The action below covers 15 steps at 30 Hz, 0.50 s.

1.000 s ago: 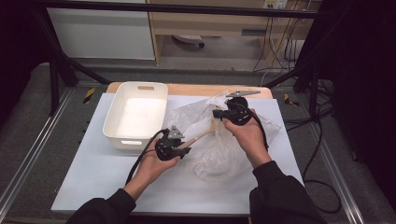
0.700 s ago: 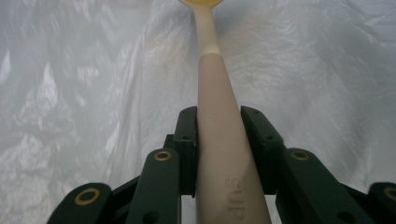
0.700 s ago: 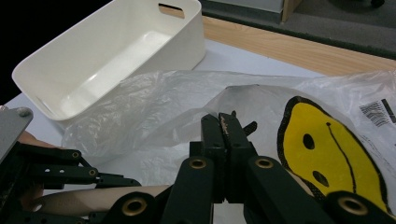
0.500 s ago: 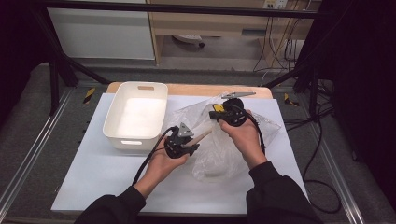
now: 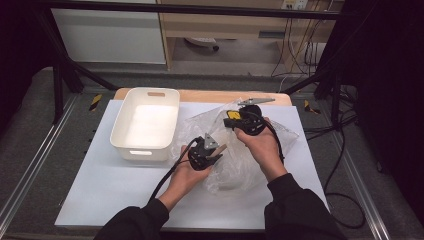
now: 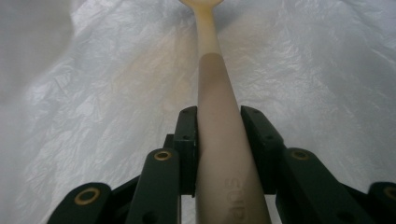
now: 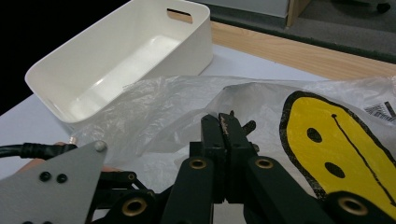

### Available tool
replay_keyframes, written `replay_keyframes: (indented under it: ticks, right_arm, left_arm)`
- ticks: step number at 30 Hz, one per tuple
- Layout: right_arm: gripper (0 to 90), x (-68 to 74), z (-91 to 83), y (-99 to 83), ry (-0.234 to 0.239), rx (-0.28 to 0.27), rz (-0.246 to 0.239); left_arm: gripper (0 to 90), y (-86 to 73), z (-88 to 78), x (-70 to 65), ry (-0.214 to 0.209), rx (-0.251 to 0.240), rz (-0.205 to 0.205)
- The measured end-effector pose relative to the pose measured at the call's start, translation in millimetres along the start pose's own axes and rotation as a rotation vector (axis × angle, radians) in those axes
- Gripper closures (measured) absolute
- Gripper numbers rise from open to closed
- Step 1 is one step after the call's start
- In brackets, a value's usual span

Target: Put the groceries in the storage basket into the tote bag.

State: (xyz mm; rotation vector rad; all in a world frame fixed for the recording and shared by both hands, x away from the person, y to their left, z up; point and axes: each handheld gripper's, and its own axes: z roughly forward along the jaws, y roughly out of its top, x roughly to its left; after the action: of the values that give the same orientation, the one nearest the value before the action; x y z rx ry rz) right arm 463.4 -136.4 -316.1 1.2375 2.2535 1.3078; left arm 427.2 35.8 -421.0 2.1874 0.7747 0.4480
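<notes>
High view: person's forearms enter from the bottom edge, both hands near frame center over a clear plastic bag (image 5: 260,150) crumpled on a white table mat (image 5: 125,195). Left gripper (image 5: 207,152) sits just left of center, grey 3-cornered plate on top, cable trailing down-left toward the sleeve. Its 2 jaws are clamped on a spoon handle (image 6: 219,140): in the left gripper view the beige-brown handle runs from bottom center straight up between the black jaws, both pads touching its sides, and the paler neck and bowl end (image 6: 201,3) reach the top edge, veiled by the bag film there, bag plastic across the whole background. Lettering on the handle near the bottom, too blurred to read. Right gripper (image 5: 235,120) is right of center, a bit higher in the frame, over the bag's upper part. In the right gripper view its jaws are pressed together at lower center, pinching a fold of the bag film (image 7: 224,100); a yellow smiley print (image 7: 336,149) shows on the bag at right. White bin (image 5: 146,122) stands left of center on the mat, empty, just beside the bag's left edge; in the right gripper view it fills the upper left. The left gripper's grey plate shows bottom left there.
</notes>
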Motion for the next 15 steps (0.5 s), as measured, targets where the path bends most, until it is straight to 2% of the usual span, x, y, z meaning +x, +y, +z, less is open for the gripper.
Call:
replay_keyframes:
  ticks: [2, 11, 15]
  right_arm:
    - [90.0, -0.9, -1.5, 0.2, 0.003, -0.007, 0.002]
    - [90.0, -2.3, -1.3, -0.1, 0.007, -0.004, 0.007]
    - [90.0, -2.2, -3.5, 0.5, 0.007, -0.010, 0.007]
  left_arm:
    - [68.5, -1.2, 4.3, -2.1, 0.013, 0.001, 0.013]
    - [68.6, 0.6, 14.7, -9.3, 0.008, -0.016, 0.015]
    - [68.6, 0.1, 19.5, -10.5, 0.005, -0.009, 0.013]
